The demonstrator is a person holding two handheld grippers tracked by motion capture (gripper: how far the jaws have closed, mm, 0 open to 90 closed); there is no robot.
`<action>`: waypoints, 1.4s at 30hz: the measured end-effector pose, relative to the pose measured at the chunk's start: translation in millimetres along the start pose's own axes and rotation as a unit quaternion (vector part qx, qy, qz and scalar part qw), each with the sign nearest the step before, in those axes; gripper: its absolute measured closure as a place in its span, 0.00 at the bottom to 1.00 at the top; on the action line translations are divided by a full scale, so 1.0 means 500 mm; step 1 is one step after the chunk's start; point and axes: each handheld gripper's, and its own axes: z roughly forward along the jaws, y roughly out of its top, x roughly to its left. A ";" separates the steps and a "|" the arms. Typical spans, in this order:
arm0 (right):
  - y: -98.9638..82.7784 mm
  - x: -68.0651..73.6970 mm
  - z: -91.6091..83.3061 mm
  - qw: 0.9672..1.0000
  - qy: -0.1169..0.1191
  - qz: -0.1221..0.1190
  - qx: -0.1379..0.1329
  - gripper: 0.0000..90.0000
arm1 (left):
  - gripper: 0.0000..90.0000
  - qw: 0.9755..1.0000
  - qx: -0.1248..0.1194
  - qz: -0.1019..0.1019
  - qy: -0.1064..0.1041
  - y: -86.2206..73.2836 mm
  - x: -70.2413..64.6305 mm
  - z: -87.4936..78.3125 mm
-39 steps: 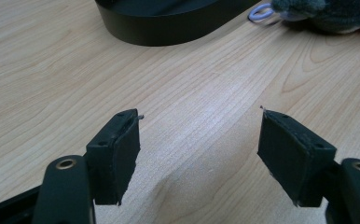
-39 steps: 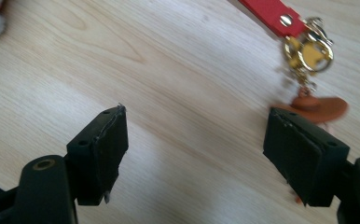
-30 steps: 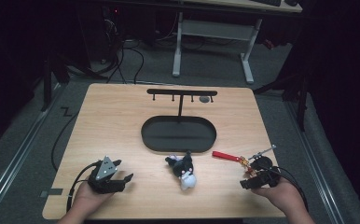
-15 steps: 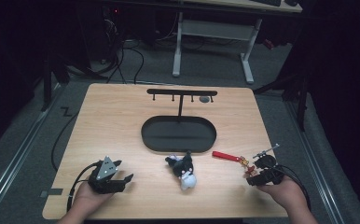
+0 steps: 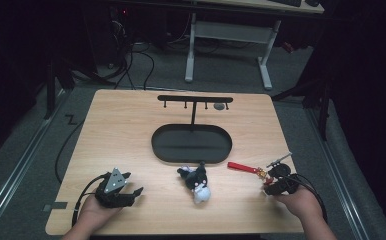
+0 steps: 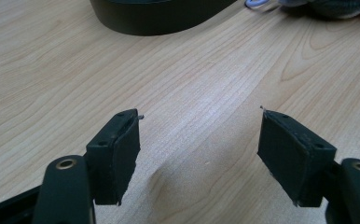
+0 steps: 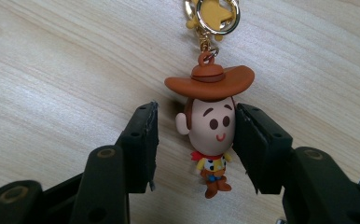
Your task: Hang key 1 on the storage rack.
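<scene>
A small cowboy figure keychain (image 7: 210,123) lies on the wooden table, with a brown hat, a gold star ring (image 7: 213,14) and a red strap (image 5: 240,166). My right gripper (image 7: 195,116) is open with its jaws either side of the figure's head. The right jaw touches the head and the left jaw stands a little off it. In the high view that right gripper (image 5: 277,184) is at the front right. My left gripper (image 5: 131,192) rests open at the front left, over bare wood in the left gripper view (image 6: 199,130).
A black-and-white plush toy (image 5: 196,182) lies at the front centre. Behind it stands a black oval tray (image 5: 191,145) with a T-shaped hanger bar (image 5: 195,99). The tray's edge (image 6: 155,18) lies ahead of my left gripper. Cables trail from both grippers.
My right gripper has shifted slightly around the cowboy figure. The left gripper, the plush and the tray have not moved.
</scene>
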 end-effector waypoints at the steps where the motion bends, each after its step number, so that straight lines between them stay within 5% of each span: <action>1: 0.000 -0.001 0.001 1.000 0.000 0.000 -0.001 0.56 | 0.33 1.000 -0.001 -0.001 0.000 0.000 0.000 0.000; 21: 0.002 -0.020 0.017 0.999 0.032 0.035 -0.015 0.70 | 0.33 1.000 0.004 0.007 -0.002 0.000 -0.004 0.002; 31: 0.013 -0.014 0.014 0.999 0.027 0.030 0.002 0.74 | 0.33 1.000 0.003 0.007 0.000 0.000 -0.003 0.001; 33: 0.015 -0.014 0.007 0.998 0.057 0.040 0.000 0.74 | 0.33 1.000 0.005 0.007 -0.002 -0.001 -0.003 0.002; 39: 0.023 0.001 -0.039 0.999 0.037 0.017 0.011 0.74 | 0.33 1.000 0.006 0.011 -0.004 0.000 -0.006 0.003; 42: 0.023 0.005 -0.059 0.999 0.049 0.020 0.009 0.74 | 0.33 1.000 0.005 0.013 -0.005 0.001 -0.007 0.002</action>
